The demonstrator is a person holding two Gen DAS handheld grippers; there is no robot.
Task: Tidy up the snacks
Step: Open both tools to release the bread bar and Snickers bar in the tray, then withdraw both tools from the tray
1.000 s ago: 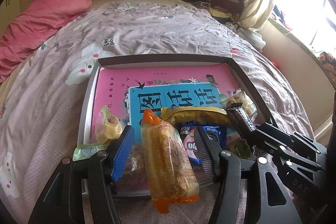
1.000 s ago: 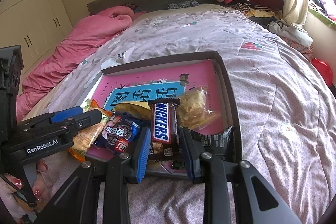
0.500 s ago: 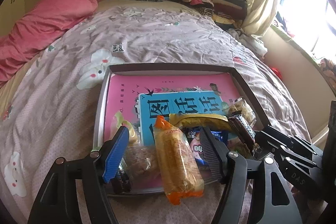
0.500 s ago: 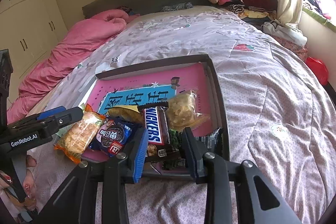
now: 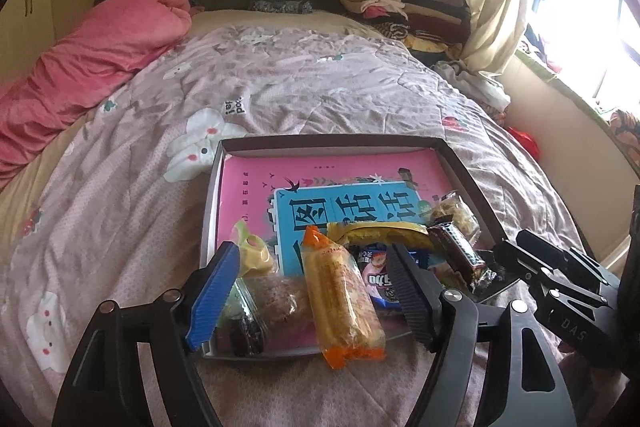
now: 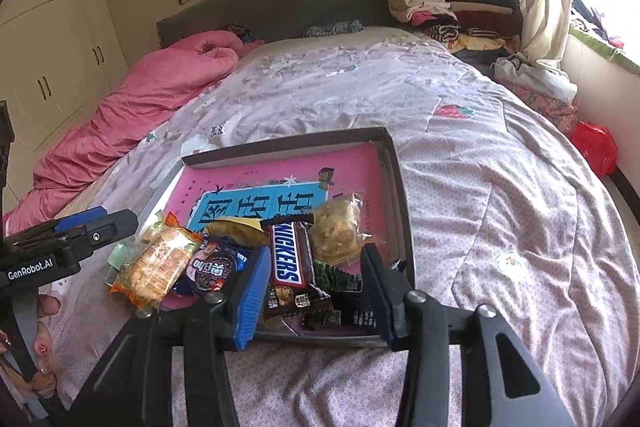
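Left tongs (image 5: 310,297) parted over the near end of the tray (image 5: 328,143) on the bed (image 5: 320,83), jaws just widened, straddling the orange pack (image 5: 344,297) without pressing it. Right tongs (image 6: 316,291) also apart, jaws just opened, astride the Snickers (image 6: 290,263), pads clear of it. Snacks bunched at the tray's near edge atop a pink book (image 6: 280,183): blue pack (image 6: 212,267), yellow pack (image 5: 380,233), clear bag (image 6: 336,231); orange pack's end overhanging the rim

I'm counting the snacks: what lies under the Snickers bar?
A green-and-black packet pokes out from under the Snickers bar at its right, beside a dark packet. Whatever lies directly beneath is covered.
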